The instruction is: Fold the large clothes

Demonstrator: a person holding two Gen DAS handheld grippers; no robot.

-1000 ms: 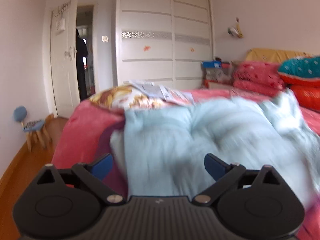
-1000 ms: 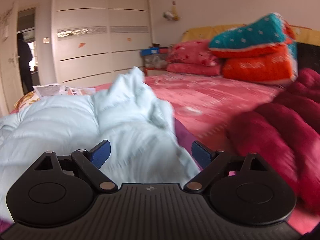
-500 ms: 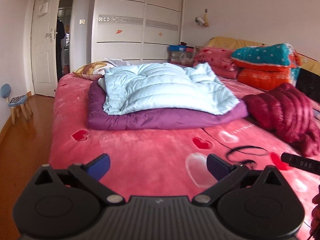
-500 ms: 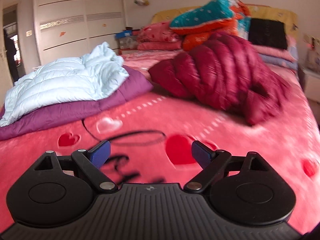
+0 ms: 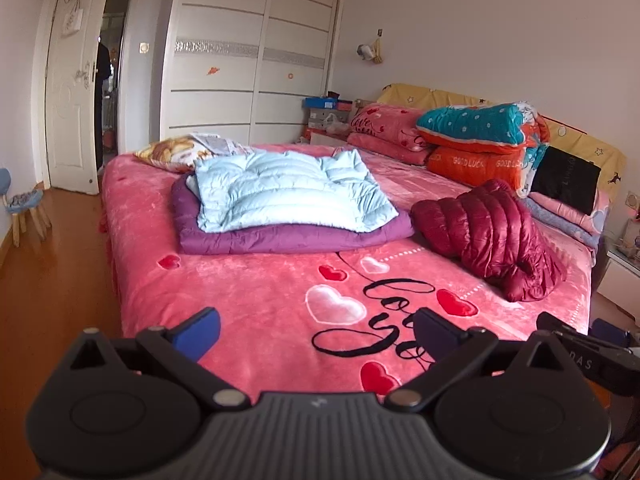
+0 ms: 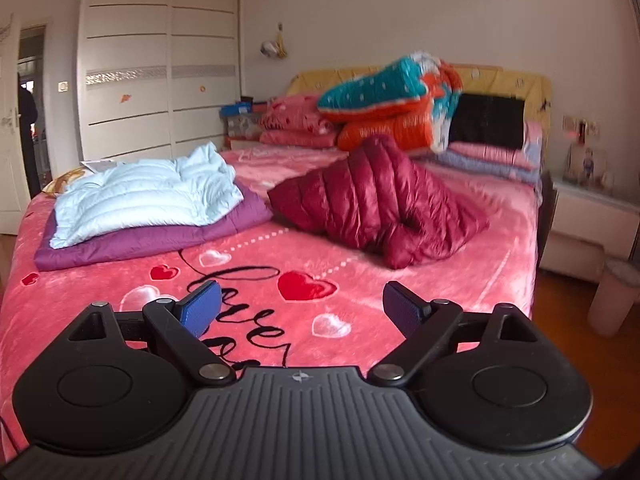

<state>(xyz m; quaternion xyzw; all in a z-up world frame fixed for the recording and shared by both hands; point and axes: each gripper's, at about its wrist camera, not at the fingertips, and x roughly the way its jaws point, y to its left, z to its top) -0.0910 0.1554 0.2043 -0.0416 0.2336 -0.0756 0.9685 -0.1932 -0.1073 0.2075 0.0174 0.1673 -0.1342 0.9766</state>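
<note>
A folded light blue puffer jacket (image 5: 288,196) (image 6: 148,196) lies on top of a folded purple jacket (image 5: 280,236) (image 6: 132,240) at the far left of the bed. A crumpled dark red puffer jacket (image 5: 492,236) (image 6: 380,204) lies to their right. My left gripper (image 5: 316,332) is open and empty, held above the near end of the bed. My right gripper (image 6: 300,308) is open and empty, also over the near end, far from all the jackets. Part of the right gripper shows at the right edge of the left wrist view (image 5: 588,356).
The bed has a pink heart-print blanket (image 5: 248,300) (image 6: 460,276). Folded quilts and pillows (image 5: 480,140) (image 6: 392,108) are stacked at the headboard. A white wardrobe (image 5: 252,60), an open door (image 5: 72,92), a small stool (image 5: 24,204) and a nightstand (image 6: 592,216) stand around the bed.
Both grippers have drawn back from the light blue jacket to the near end of the bed. The jacket, close and blurred a second ago, now lies folded on the purple one.
</note>
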